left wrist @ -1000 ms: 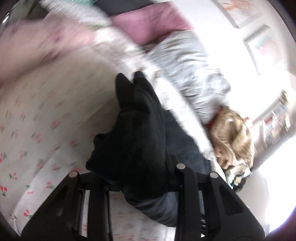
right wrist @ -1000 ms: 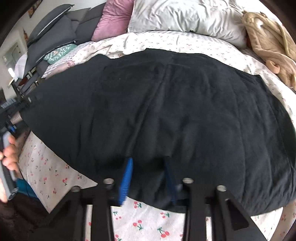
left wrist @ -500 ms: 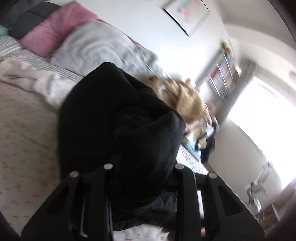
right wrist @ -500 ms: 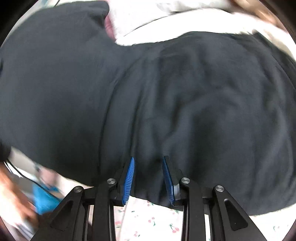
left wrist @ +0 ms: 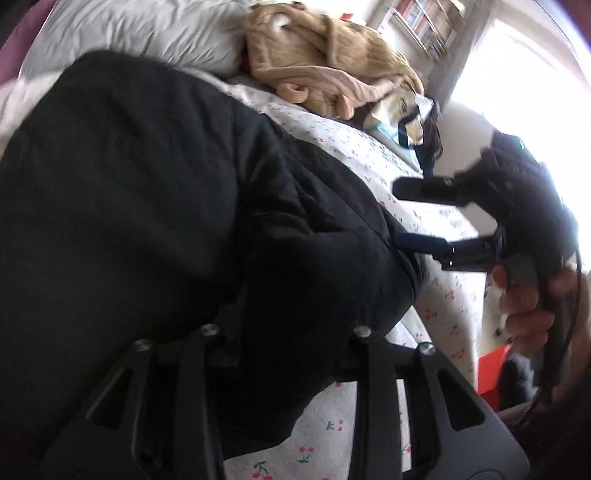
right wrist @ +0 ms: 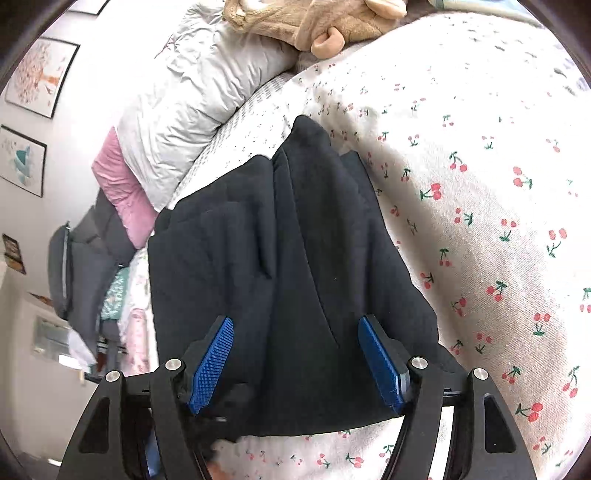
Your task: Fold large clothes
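Note:
A large black garment [left wrist: 147, 206] lies folded over on the cherry-print bedsheet [left wrist: 436, 310]. My left gripper [left wrist: 284, 325] is shut on a bunched fold of the black garment, which hides its fingertips. In the right wrist view the black garment [right wrist: 295, 266] lies as a narrow folded stack, and my right gripper [right wrist: 297, 332] is open over its near edge, blue pads [right wrist: 212, 358] wide apart with nothing held. The right gripper also shows in the left wrist view [left wrist: 424, 218], at the garment's right edge.
A tan knit sweater [left wrist: 325, 59] and a grey pillow [left wrist: 133, 29] lie at the head of the bed. A pink pillow [right wrist: 122, 188] and a dark cushion [right wrist: 81, 266] sit further along. The bed's edge is at the right [left wrist: 472, 332], with an orange object [left wrist: 491, 373] below.
My left gripper has carried its part of the black garment across onto the rest. My right gripper has let go of the garment and opened wide.

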Demonstrator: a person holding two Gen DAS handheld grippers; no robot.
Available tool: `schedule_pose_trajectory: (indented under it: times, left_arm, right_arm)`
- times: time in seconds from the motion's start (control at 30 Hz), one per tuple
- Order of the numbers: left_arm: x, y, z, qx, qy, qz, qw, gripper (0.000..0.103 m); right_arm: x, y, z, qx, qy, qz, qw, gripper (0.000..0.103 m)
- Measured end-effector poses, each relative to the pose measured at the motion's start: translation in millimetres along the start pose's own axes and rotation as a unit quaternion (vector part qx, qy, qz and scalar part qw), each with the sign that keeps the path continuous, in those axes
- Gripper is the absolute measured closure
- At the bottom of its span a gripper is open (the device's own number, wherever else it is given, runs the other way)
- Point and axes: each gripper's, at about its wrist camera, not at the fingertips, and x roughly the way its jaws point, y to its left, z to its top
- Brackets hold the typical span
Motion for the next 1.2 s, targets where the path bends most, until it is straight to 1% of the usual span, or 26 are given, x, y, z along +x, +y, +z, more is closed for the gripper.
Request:
schedule_pose_trajectory:
  times: [0.03, 0.07, 0.13, 0.17, 0.23, 0.27, 0.33, 0.37, 0.4, 0.5, 0.53, 0.63, 0.7, 0.73, 0.77, 0.8, 0.83, 0.87, 0.93, 0.97, 1.0, 1.03, 1.1, 1.17, 1.2]
  left_arm:
    - [-4.3, -4.1, 3.6, 0.006, 0.006, -0.002, 1.0000, 0.053]
    - [-8.3, -5.7, 6.5, 0.008, 0.013, -0.011, 0.9998, 0.038]
    - [-17.4, -9.3, 11.3, 0.015, 0.034, -0.043, 0.9984, 0.024]
    - [-26.2, -14.0, 11.6, 0.024, 0.040, -0.057, 0.9973, 0.022]
    - [-41.9, -23.7, 10.4, 0.058, 0.053, -0.067, 0.9947, 0.021]
    - [-49.5, -26.3, 10.2, 0.073, 0.055, -0.065, 0.9936, 0.021]
    - [-66.3, -24.7, 7.8, 0.089, 0.045, -0.053, 0.9935, 0.021]
    - [-74.0, -20.7, 9.2, 0.087, 0.038, -0.046, 0.9943, 0.021]
    - [-81.8, -13.6, 11.5, 0.078, 0.030, -0.039, 0.9957, 0.021]
    - [-85.4, 9.9, 25.1, 0.042, 0.016, -0.011, 0.9989, 0.020]
    - [-87.6, 22.2, 27.5, 0.026, 0.011, 0.008, 0.9996, 0.020]
    - [-86.1, 51.9, 31.3, -0.017, 0.006, 0.045, 0.9988, 0.021]
    - [-85.9, 70.3, 32.7, -0.047, 0.003, 0.059, 0.9971, 0.021]
    - [-84.7, 78.4, 33.6, -0.059, 0.001, 0.067, 0.9960, 0.021]
    - [-84.4, 83.1, 34.1, -0.066, 0.000, 0.074, 0.9951, 0.021]
    - [-83.4, 87.6, 34.6, -0.071, -0.002, 0.085, 0.9939, 0.021]
    - [-83.7, 91.6, 33.2, -0.072, -0.003, 0.092, 0.9932, 0.021]
    - [-83.4, 94.4, 33.1, -0.072, -0.005, 0.104, 0.9919, 0.023]
    - [-82.7, 98.4, 33.2, -0.077, -0.008, 0.118, 0.9900, 0.026]
    - [-83.5, 100.1, 33.5, -0.082, -0.011, 0.117, 0.9897, 0.027]
    - [-84.0, 101.6, 34.4, -0.086, -0.013, 0.114, 0.9897, 0.027]
    - [-84.8, 102.4, 35.1, -0.092, -0.017, 0.107, 0.9899, 0.028]
    - [-83.8, 101.3, 36.1, -0.094, -0.021, 0.094, 0.9909, 0.028]
    - [-77.0, 97.2, 37.4, -0.089, -0.017, 0.080, 0.9927, 0.030]
    - [-71.4, 94.9, 36.8, -0.087, -0.011, 0.070, 0.9937, 0.030]
  right_arm:
    - [2.0, 1.5, 1.5, 0.000, 0.003, 0.006, 1.000, 0.031]
    - [3.5, 3.7, 2.1, 0.000, 0.008, 0.018, 1.000, 0.031]
    - [8.9, 8.7, 4.4, 0.004, 0.017, 0.037, 0.999, 0.031]
    - [11.2, 10.6, 5.4, 0.006, 0.025, 0.049, 0.998, 0.031]
    - [16.7, 16.0, 4.3, 0.006, 0.031, 0.062, 0.998, 0.031]
    - [18.6, 17.5, 5.2, 0.005, 0.035, 0.068, 0.997, 0.030]
    - [20.9, 17.7, 4.0, 0.005, 0.044, 0.079, 0.996, 0.030]
    - [25.2, 20.3, 3.2, 0.003, 0.053, 0.084, 0.995, 0.029]
    - [25.0, 19.4, 1.2, 0.003, 0.061, 0.086, 0.994, 0.029]
    - [37.6, 24.1, -5.7, 0.008, 0.100, 0.085, 0.991, 0.028]
    - [42.2, 26.8, -8.8, 0.009, 0.112, 0.087, 0.990, 0.028]
    - [59.5, 39.3, -19.7, -0.003, 0.146, 0.086, 0.986, 0.028]
    - [71.0, 48.6, -24.4, -0.014, 0.158, 0.083, 0.984, 0.028]
    - [75.6, 53.2, -25.9, -0.021, 0.156, 0.076, 0.985, 0.028]
    - [80.7, 59.6, -27.5, -0.035, 0.148, 0.064, 0.986, 0.030]
    - [82.9, 64.4, -27.2, -0.045, 0.138, 0.053, 0.988, 0.036]
    - [84.3, 69.5, -26.6, -0.058, 0.127, 0.039, 0.989, 0.057]
    - [83.5, 76.7, -24.4, -0.072, 0.114, 0.031, 0.990, 0.062]
    - [72.5, 87.1, -19.6, -0.089, 0.084, 0.045, 0.991, 0.070]
    - [64.6, 91.4, -17.7, -0.099, 0.071, 0.053, 0.991, 0.072]
    - [52.1, 98.1, -14.3, -0.114, 0.051, 0.068, 0.990, 0.073]
    - [40.2, 104.5, -11.4, -0.131, 0.032, 0.074, 0.988, 0.073]
    - [17.8, 109.7, -6.6, -0.159, -0.004, 0.067, 0.985, 0.073]
    - [-1.8, 101.5, 1.2, -0.160, -0.035, 0.050, 0.985, 0.073]
    - [-7.9, 92.6, 4.2, -0.155, -0.042, 0.041, 0.986, 0.073]
